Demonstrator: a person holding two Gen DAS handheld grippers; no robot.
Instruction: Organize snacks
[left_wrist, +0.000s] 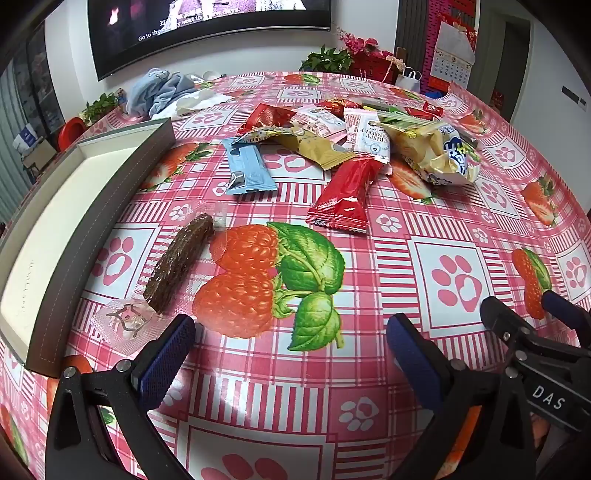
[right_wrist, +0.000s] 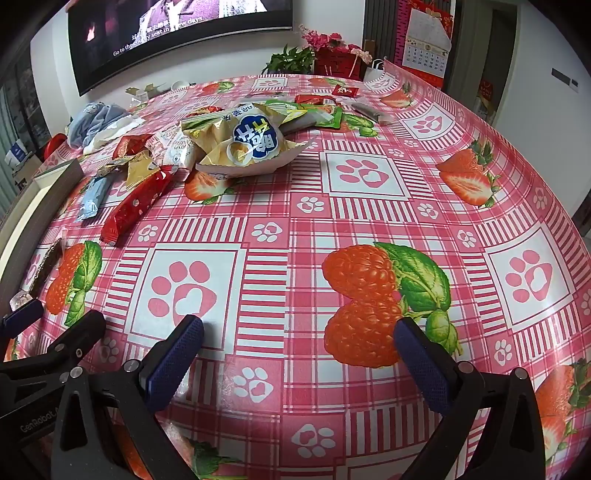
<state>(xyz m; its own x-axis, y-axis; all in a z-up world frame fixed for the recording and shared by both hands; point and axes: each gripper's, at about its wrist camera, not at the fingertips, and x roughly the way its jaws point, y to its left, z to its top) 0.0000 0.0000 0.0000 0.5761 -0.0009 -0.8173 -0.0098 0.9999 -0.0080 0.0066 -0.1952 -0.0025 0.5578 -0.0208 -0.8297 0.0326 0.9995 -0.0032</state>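
A pile of snack packets lies mid-table: a yellow chip bag (left_wrist: 439, 151) (right_wrist: 243, 140), a red packet (left_wrist: 343, 195) (right_wrist: 136, 203), a light blue packet (left_wrist: 247, 166) (right_wrist: 90, 197) and several more behind. A brown bar in clear wrap (left_wrist: 181, 258) (right_wrist: 44, 269) lies beside an open grey box with a cream inside (left_wrist: 51, 225). My left gripper (left_wrist: 291, 328) is open and empty, just right of the bar's near end. My right gripper (right_wrist: 299, 332) is open and empty over bare tablecloth, right of the left one (right_wrist: 22, 314).
The table (right_wrist: 369, 206) has a pink strawberry and paw cloth. A blue cloth heap (left_wrist: 162, 92) lies at the far left. Plants and a red flower basket (left_wrist: 369, 62) stand at the far edge. A screen (left_wrist: 207, 29) hangs on the wall behind.
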